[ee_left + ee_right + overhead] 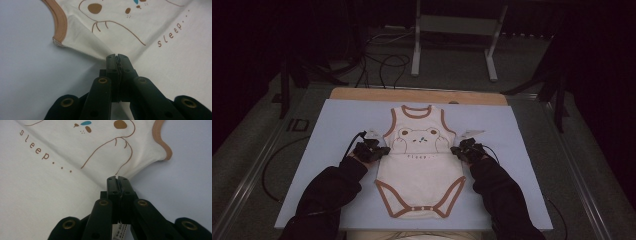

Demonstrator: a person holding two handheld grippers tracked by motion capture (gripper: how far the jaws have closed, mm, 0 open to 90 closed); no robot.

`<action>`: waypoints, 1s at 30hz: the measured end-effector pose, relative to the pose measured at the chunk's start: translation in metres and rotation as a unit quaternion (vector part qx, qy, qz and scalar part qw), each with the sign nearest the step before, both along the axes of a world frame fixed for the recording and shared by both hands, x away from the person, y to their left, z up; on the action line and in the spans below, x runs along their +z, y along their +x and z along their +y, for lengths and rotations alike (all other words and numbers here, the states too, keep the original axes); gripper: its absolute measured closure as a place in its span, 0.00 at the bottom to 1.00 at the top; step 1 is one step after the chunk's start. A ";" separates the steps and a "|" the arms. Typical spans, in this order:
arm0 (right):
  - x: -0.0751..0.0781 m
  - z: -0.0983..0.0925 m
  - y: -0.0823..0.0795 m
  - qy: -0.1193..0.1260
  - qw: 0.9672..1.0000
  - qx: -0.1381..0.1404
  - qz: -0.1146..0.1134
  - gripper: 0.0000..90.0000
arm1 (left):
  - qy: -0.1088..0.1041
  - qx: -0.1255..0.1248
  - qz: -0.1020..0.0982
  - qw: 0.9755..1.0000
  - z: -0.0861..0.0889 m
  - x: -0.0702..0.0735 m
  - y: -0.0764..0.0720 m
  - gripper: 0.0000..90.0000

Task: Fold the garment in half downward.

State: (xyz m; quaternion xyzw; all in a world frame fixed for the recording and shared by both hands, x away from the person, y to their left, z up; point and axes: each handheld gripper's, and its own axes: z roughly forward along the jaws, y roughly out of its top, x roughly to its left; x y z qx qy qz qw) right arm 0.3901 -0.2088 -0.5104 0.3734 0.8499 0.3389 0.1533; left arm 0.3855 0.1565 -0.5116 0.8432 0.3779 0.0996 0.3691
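Two grips are in hand, one at each side seam of the cream sleeveless baby bodysuit with brown trim and a bear print point(419, 165), which lies flat, face up, in the middle of the pale blue mat point(332, 150), its snap crotch toward the near edge and its neck toward the far edge.

Nearest to us, our two dark-sleeved forearms come in from the near edge and angle inward toward the garment's waist.

Our left gripper point(117, 57) has its black jaws pressed together on a pinch of fabric at the garment's left side, just below the armhole; the cloth puckers into the tips. Our right gripper point(117, 179) is clamped the same way on the right side seam, and a small white tag point(120, 230) hangs between its jaws lower down.

We judge this to be the start of a fold or a lift. To do it well, we should raise both sides together and level, keep the pinches even so the print stays square, and avoid dragging the mat.

Beyond the far edge, a wooden board point(417, 95) and white stand legs point(416, 45) stand in the dark.
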 end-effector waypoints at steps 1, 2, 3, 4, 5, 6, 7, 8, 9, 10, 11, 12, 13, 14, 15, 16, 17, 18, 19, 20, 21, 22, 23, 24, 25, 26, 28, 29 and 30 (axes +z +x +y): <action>0.001 0.000 -0.001 0.001 1.000 0.000 -0.002 1.00 | 0.002 -0.002 -0.001 1.000 0.001 0.001 0.000 1.00; 0.002 0.000 -0.001 0.000 1.000 0.001 -0.004 1.00 | 0.004 -0.002 -0.002 1.000 0.001 0.002 -0.001 1.00; 0.004 0.000 -0.002 0.003 1.000 0.001 -0.006 1.00 | 0.001 -0.001 -0.003 1.000 0.001 0.003 -0.001 1.00; 0.004 0.000 -0.002 0.003 1.000 0.001 -0.006 1.00 | 0.000 -0.001 -0.004 1.000 0.002 0.003 -0.001 1.00; 0.006 -0.001 -0.003 0.002 1.000 0.003 -0.009 1.00 | 0.000 0.000 -0.004 1.000 0.002 0.004 -0.001 1.00; 0.007 -0.001 -0.004 0.003 1.000 0.003 -0.010 1.00 | 0.001 0.000 -0.004 1.000 0.002 0.004 -0.002 1.00; 0.008 -0.002 -0.004 0.004 1.000 0.003 -0.012 1.00 | 0.000 -0.001 -0.004 1.000 0.002 0.005 -0.002 1.00; 0.008 -0.002 -0.004 0.004 1.000 0.003 -0.012 1.00 | 0.001 -0.001 -0.006 1.000 0.003 0.005 -0.002 1.00; 0.010 -0.002 -0.006 0.006 1.000 0.004 -0.013 1.00 | 0.002 -0.002 -0.006 1.000 0.003 0.006 -0.003 1.00; 0.010 -0.002 -0.006 0.006 1.000 0.004 -0.013 1.00 | 0.000 -0.002 -0.007 1.000 0.003 0.006 -0.003 1.00; 0.011 -0.003 -0.008 0.003 1.000 0.007 -0.017 1.00 | 0.001 -0.002 -0.006 1.000 0.003 0.007 -0.004 1.00; 0.012 -0.003 -0.009 0.004 1.000 0.008 -0.016 1.00 | 0.003 -0.003 -0.007 1.000 0.003 0.008 -0.004 1.00; 0.012 -0.003 -0.009 0.004 1.000 0.008 -0.016 1.00 | 0.002 -0.002 -0.008 1.000 0.003 0.008 -0.005 1.00; 0.013 -0.003 -0.010 0.004 1.000 0.009 -0.018 1.00 | -0.002 -0.002 -0.006 1.000 0.004 0.009 -0.006 1.00; 0.014 -0.004 -0.011 0.005 1.000 0.008 -0.018 1.00 | -0.003 -0.001 -0.007 1.000 0.004 0.010 -0.006 1.00; 0.015 -0.004 -0.013 0.007 1.000 0.009 -0.019 1.00 | -0.002 -0.004 -0.008 1.000 0.004 0.011 -0.007 1.00; 0.015 -0.004 -0.013 0.007 1.000 0.009 -0.019 1.00 | -0.003 -0.004 -0.008 1.000 0.004 0.013 -0.008 1.00; 0.016 -0.004 -0.014 0.007 1.000 0.010 -0.020 1.00 | -0.002 -0.006 -0.011 1.000 0.005 0.014 -0.009 1.00; 0.017 -0.004 -0.015 0.008 1.000 0.010 -0.021 1.00 | -0.005 -0.006 -0.012 1.000 0.005 0.016 -0.010 1.00; 0.019 -0.005 -0.016 0.009 1.000 0.011 -0.022 1.00 | -0.005 -0.009 -0.014 1.000 0.005 0.018 -0.011 1.00; 0.021 -0.005 -0.019 0.010 1.000 0.013 -0.026 1.00 | -0.006 -0.010 -0.013 1.000 0.005 0.019 -0.012 1.00; 0.021 -0.005 -0.019 0.010 1.000 0.013 -0.026 1.00 | -0.006 -0.012 -0.013 1.000 0.005 0.021 -0.013 1.00; 0.023 -0.005 -0.020 0.008 0.999 0.014 -0.027 1.00 | -0.003 -0.016 -0.014 1.000 0.005 0.023 -0.014 1.00; 0.026 -0.006 -0.022 0.011 0.999 0.016 -0.031 1.00 | -0.002 -0.017 -0.015 1.000 0.005 0.024 -0.015 1.00; 0.026 -0.006 -0.022 0.011 0.999 0.016 -0.031 1.00 | 0.000 -0.020 -0.016 1.000 0.006 0.026 -0.017 1.00; 0.027 -0.006 -0.024 0.012 0.999 0.016 -0.032 1.00 | 0.001 -0.020 -0.019 1.000 0.005 0.027 -0.019 1.00; 0.030 -0.006 -0.028 0.016 0.999 0.017 -0.037 1.00 | 0.001 -0.025 -0.020 0.999 0.006 0.029 -0.022 1.00; 0.031 -0.007 -0.030 0.017 0.999 0.019 -0.040 1.00 | -0.001 -0.027 -0.024 0.999 0.007 0.030 -0.024 1.00; 0.033 -0.007 -0.032 0.018 0.999 0.020 -0.042 1.00 | -0.006 -0.029 -0.023 0.999 0.008 0.031 -0.027 1.00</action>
